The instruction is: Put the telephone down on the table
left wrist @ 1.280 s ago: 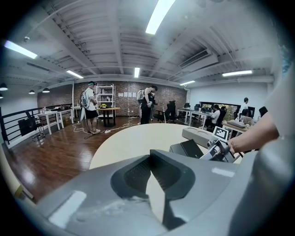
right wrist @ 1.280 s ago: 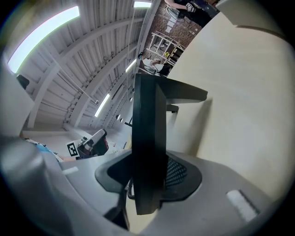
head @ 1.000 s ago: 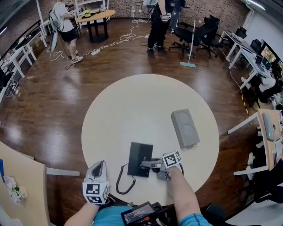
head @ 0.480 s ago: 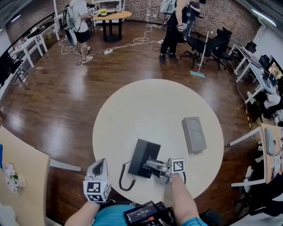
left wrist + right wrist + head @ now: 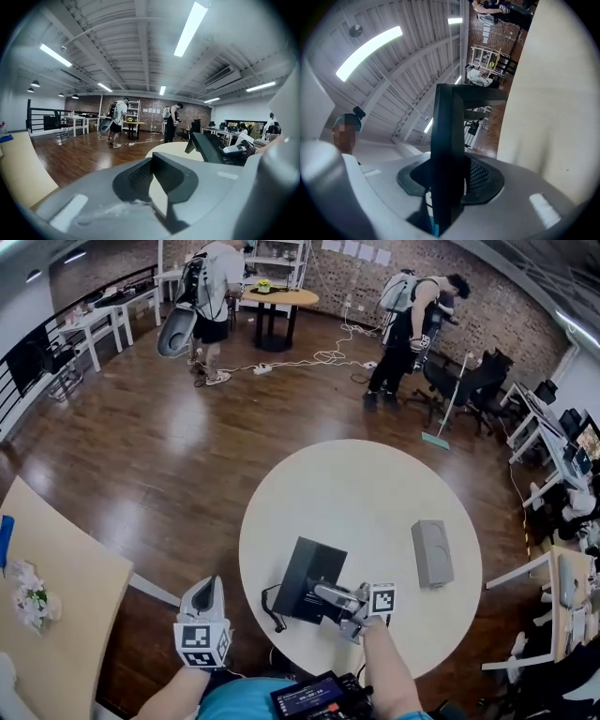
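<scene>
My right claw point(image 5: 325, 594) was clamped on the flat black plastic telephone point(image 5: 302, 576), holding it tilted over the round cream table point(image 5: 366, 493). My left claw point(image 5: 207, 585) hung beside the table, tips together, empty.

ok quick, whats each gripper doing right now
Left gripper: closed, holding nothing.
Right gripper: closed on the black telephone, gripping it by its edge.
</scene>
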The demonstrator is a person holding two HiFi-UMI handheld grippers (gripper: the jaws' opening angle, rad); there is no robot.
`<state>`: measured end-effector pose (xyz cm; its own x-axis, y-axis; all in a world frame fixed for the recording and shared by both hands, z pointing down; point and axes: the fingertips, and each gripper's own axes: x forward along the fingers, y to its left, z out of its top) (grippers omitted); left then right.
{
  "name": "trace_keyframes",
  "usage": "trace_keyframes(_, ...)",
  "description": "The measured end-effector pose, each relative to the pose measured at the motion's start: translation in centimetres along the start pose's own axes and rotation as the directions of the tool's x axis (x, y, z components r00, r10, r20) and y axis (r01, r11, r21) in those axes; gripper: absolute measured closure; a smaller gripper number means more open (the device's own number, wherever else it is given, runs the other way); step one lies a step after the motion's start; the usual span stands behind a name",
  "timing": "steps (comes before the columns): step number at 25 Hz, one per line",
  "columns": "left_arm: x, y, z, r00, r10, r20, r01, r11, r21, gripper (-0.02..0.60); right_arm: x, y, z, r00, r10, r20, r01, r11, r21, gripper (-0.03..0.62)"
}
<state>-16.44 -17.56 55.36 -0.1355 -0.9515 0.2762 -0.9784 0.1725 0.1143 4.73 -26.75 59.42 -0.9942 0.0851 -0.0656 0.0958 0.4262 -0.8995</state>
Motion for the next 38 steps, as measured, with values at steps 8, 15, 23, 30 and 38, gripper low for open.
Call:
trace_keyframes(8, -6.8, 12.2, -1.5, 0.987, 0.161, 0.026, -0.160, 0.986, -0.043, 0.566, 11.5, 2.0, -3.6, 0.993, 0.078, -0.083, -0.080, 0.997, -0.010, 0.445)
trace_keyframes(15, -13.3, 20.3, -3.3, 0.947, 0.319, 0.024, -0.317, 0.945, -0.078, 0.566, 20.3, 3.7, -6.6, 0.971, 0.143, -0.192, -0.145, 0.989, 0.005, 0.445)
trace_keyframes(23, -21.2, 28.2, -3.8, 0.879, 0.475, 0.044, -0.468, 0.876, -0.112, 0.566, 30.4, 5.3, -10.5, 0.915, 0.221, -0.339, -0.225, 0.974, 0.028, 0.445)
trace_keyframes(30, -27.1, 33.3, -5.8, 0.792, 0.610, 0.008, -0.603, 0.784, -0.150, 0.566, 38.5, 5.8, -14.0, 0.832, 0.274, -0.483, -0.272, 0.959, 0.076, 0.445)
trace_keyframes(38, -30.4, 38.6, -7.6, 0.700, 0.713, -0.041, -0.708, 0.687, -0.164, 0.566, 48.6, 5.3, -19.0, 0.665, 0.340, -0.665, -0.334, 0.932, 0.143, 0.445)
